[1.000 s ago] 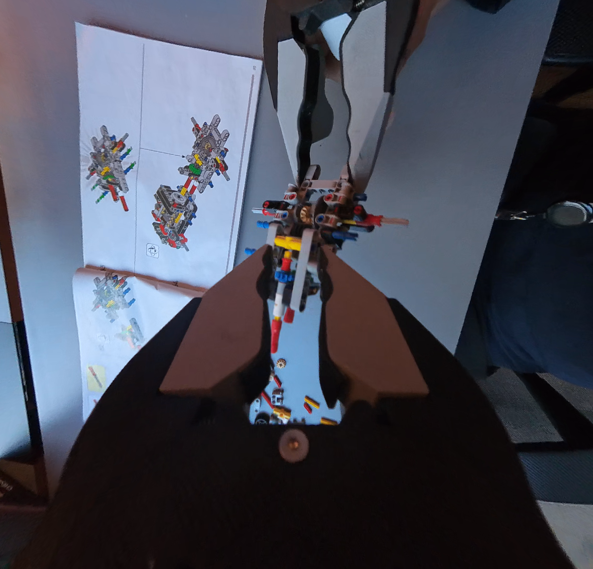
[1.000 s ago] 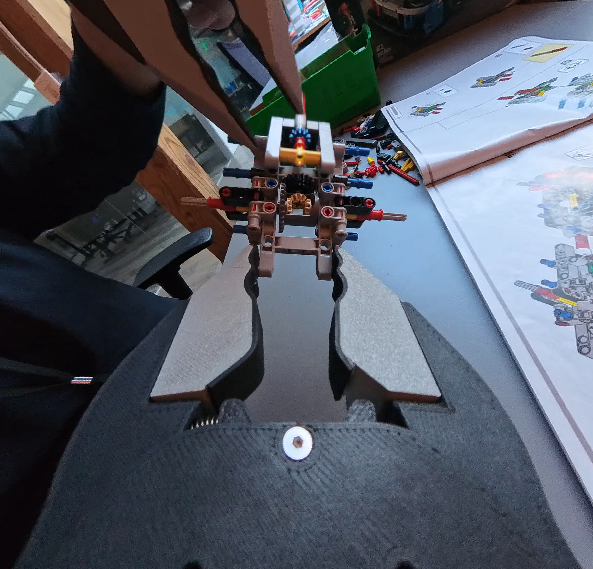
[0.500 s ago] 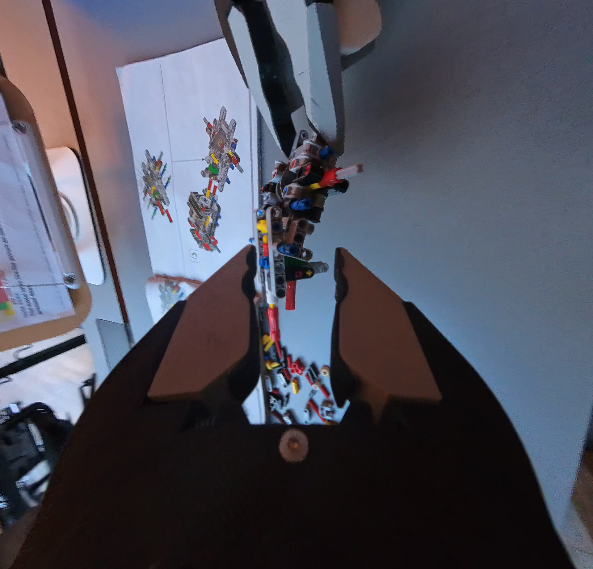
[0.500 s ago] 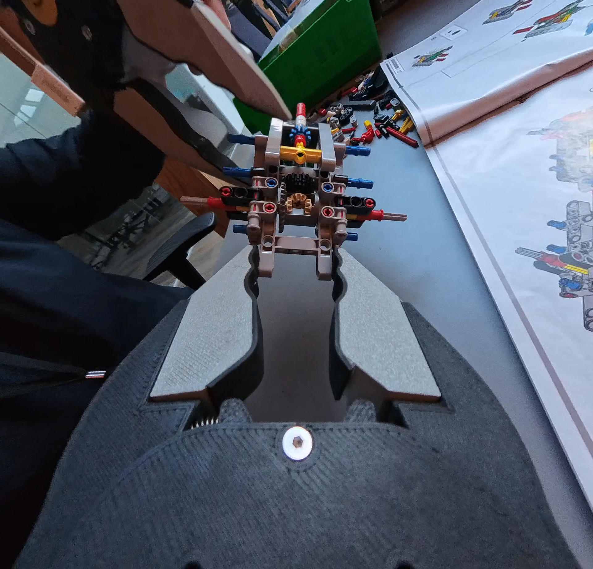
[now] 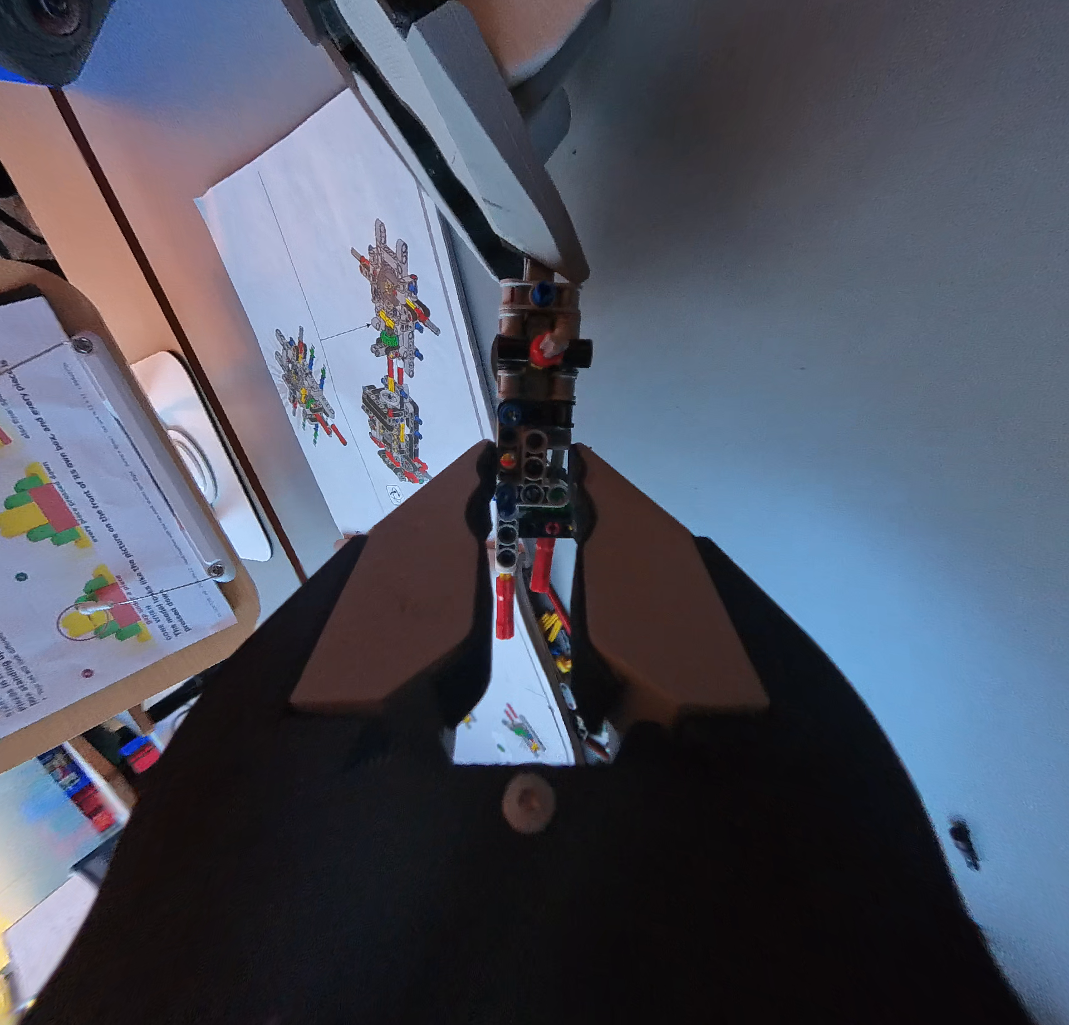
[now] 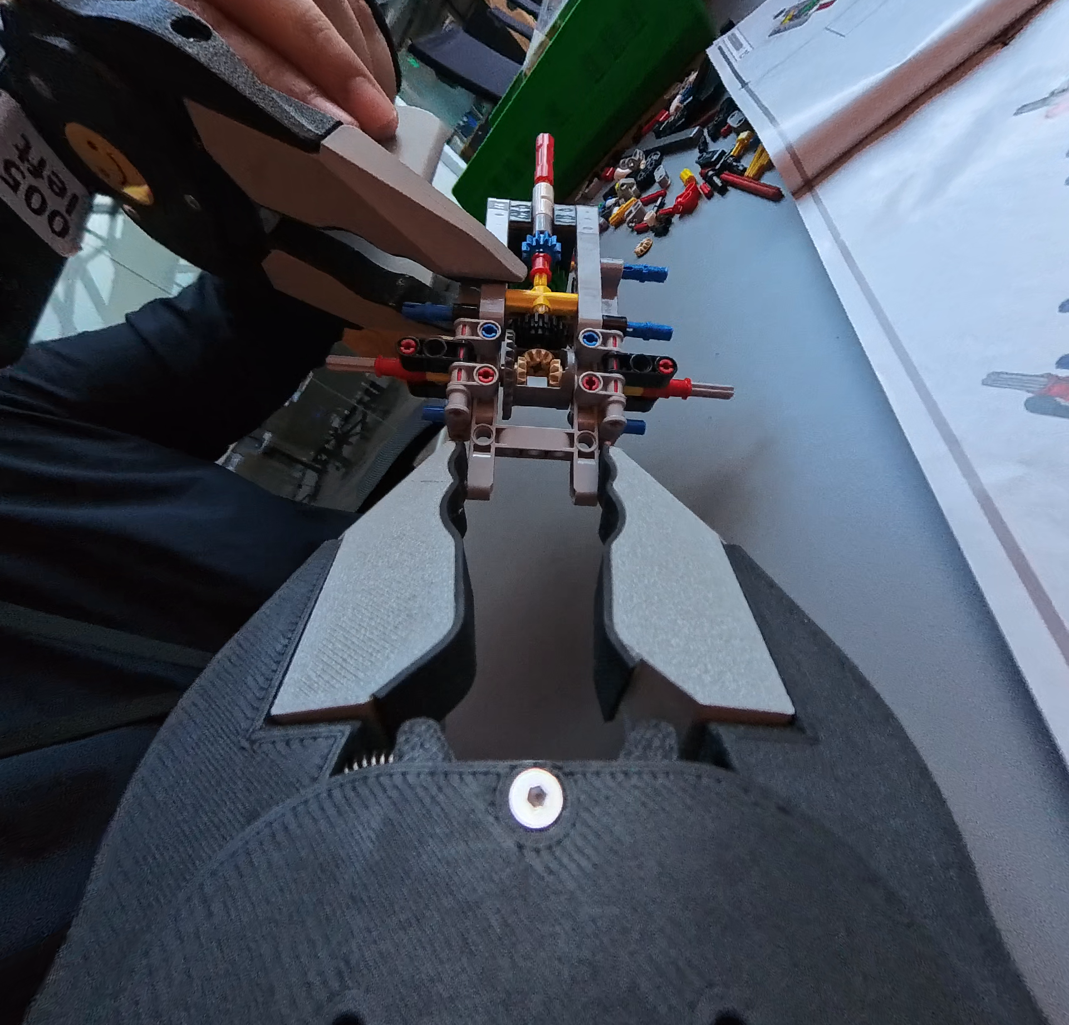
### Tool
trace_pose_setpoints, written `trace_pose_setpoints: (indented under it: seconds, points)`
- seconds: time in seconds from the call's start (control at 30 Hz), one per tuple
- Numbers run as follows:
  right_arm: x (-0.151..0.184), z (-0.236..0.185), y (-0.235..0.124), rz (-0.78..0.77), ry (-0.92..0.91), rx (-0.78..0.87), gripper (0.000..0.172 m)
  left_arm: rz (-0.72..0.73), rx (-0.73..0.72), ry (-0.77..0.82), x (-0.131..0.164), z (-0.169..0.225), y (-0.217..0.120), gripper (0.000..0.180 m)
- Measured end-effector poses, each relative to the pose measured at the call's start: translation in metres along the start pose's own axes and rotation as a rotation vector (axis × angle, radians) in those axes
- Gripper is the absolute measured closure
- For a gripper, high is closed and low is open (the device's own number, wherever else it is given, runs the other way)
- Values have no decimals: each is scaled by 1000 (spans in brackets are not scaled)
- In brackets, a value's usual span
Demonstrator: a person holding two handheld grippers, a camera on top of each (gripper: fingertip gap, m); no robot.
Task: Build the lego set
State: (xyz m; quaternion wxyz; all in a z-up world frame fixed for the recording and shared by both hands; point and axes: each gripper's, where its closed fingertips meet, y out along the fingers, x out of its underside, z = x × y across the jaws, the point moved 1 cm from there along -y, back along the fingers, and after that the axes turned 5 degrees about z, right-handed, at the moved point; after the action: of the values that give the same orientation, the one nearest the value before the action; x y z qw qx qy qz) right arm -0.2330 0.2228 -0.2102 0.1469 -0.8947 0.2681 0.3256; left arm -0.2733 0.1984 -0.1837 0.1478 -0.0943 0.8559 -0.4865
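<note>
Both grippers have the same brick model (image 6: 535, 355) pinched up off the grey table (image 6: 810, 505). Right gripper (image 6: 532, 479) clamps its near grey frame legs fairly wide, while the left gripper (image 5: 531, 476) is squeezed narrow on the far end (loose parts (image 6: 682, 187) and an instruction booklet (image 6: 954, 245) sit further right).

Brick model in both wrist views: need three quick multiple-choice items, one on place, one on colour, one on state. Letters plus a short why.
1. Where is the loose parts pile?
A. on the booklet
B. on the table by the green bin
C. inside the bin

2. Colour of the axle sticking out of the model's top, right wrist view?
A. red
B. green
C. white

3. How is the model held?
A. right gripper only
B. lying on the table
C. both grippers shut on it

Key:
1 B: the pile lies on the table beside the bin.
2 A: red axle on the model.
3 C: right gripper and left gripper both clamp it.
</note>
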Motion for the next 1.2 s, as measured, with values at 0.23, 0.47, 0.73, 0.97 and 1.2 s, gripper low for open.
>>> trace_pose_setpoints:
  seconds: [0.23,0.47,0.73,0.97,1.2]
  points:
    - [-6,0,-4,19,70,-18,131,94,294,-332,5,5,4,160]
    - [-20,3,-25,24,-289,219,109,215,822,-870,15,17,8,161]
    - [10,17,-13,-281,-891,514,108,279,1283,-1075,13,27,29,161]
    - [30,29,-7,-417,-987,493,110,288,1442,-1089,1,27,50,161]
    - [35,39,-7,-440,-928,480,126,265,1349,-1122,10,15,67,150]
